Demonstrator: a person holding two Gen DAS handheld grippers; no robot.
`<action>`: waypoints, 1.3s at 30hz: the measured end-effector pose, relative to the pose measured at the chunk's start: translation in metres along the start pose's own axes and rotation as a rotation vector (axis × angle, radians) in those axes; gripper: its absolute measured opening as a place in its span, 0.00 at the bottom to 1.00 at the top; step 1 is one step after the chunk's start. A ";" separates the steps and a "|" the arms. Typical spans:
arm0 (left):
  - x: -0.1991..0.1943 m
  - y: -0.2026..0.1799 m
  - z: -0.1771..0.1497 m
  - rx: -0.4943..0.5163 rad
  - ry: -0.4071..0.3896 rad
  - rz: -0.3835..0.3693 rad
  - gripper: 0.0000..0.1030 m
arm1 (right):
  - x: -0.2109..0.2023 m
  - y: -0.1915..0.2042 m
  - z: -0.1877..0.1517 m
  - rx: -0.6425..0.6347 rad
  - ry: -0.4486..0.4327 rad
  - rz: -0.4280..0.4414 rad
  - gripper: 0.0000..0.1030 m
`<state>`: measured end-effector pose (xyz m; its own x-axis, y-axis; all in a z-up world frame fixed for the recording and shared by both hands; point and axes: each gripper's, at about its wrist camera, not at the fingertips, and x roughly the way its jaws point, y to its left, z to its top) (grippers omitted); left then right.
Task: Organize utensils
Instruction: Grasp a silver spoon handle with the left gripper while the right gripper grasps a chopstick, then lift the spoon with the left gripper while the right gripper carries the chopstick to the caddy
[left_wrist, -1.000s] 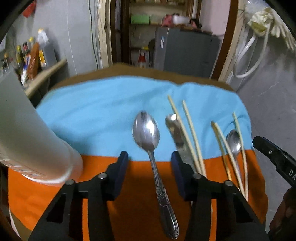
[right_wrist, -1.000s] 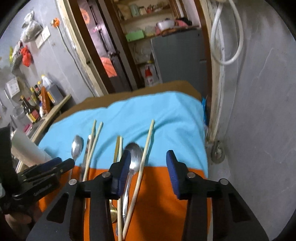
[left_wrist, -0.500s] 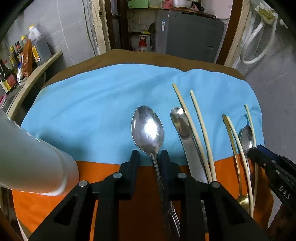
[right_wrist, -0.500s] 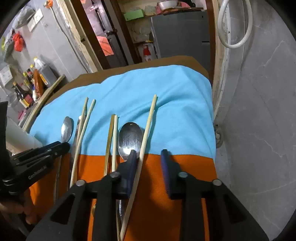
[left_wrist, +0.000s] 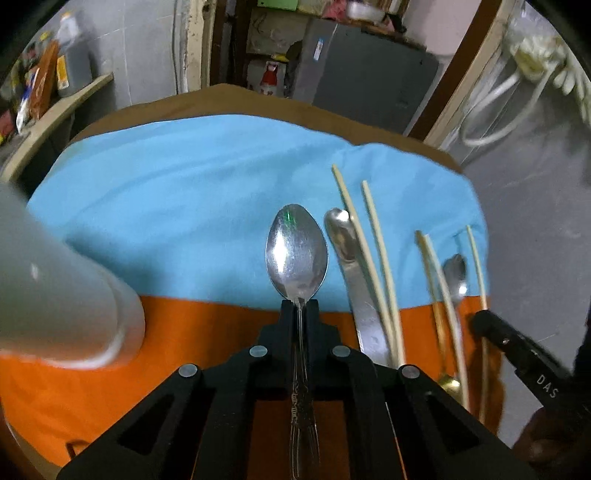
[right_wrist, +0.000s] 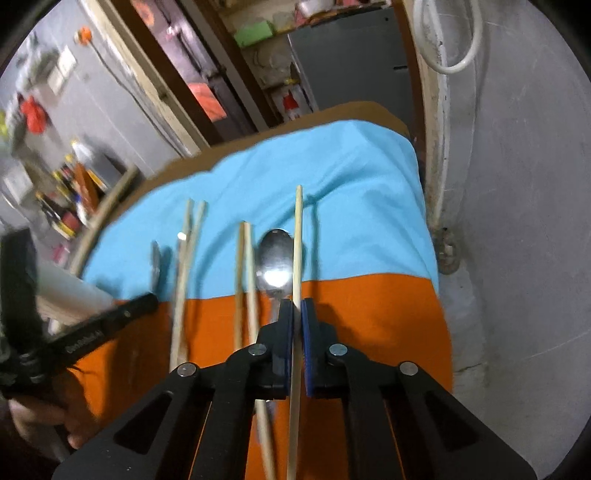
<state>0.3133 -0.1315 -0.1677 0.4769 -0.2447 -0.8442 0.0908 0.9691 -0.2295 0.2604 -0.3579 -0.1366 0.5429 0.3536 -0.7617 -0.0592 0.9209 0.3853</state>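
Blue-and-orange cloth (left_wrist: 184, 192) under left gripper (left_wrist: 299, 306) clamped on shiny ornate steel spoon (left_wrist: 296, 251), right gripper (right_wrist: 296, 308) clamped on pale wooden chopstick (right_wrist: 297, 236).

Brown tabletop (left_wrist: 229, 94), rounded far edge. A cloth covers most of it: blue cloth section (left_wrist: 184, 192) on the far part, orange cloth section (left_wrist: 192, 332) on the near part (cannot tell if one piece or two). Lying on the cloth: butter knife (left_wrist: 354, 280), chopstick pair (left_wrist: 373, 251) just beside it, another chopstick pair (right_wrist: 246, 273) further right, small spoon (right_wrist: 275, 258) next to those. White cylinder (left_wrist: 55, 295) sits at the left side.
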 end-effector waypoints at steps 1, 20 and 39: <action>-0.005 -0.001 -0.003 0.005 -0.020 -0.009 0.03 | -0.006 0.001 -0.003 0.002 -0.025 0.019 0.03; -0.158 -0.015 -0.026 0.097 -0.553 -0.114 0.03 | -0.093 0.091 0.005 -0.156 -0.477 0.248 0.03; -0.245 0.187 0.017 -0.192 -0.875 -0.033 0.03 | -0.065 0.241 0.047 -0.162 -0.657 0.583 0.03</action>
<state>0.2286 0.1105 0.0048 0.9797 -0.0836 -0.1822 0.0060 0.9207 -0.3903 0.2505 -0.1666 0.0304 0.7569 0.6536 0.0035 -0.5665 0.6533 0.5023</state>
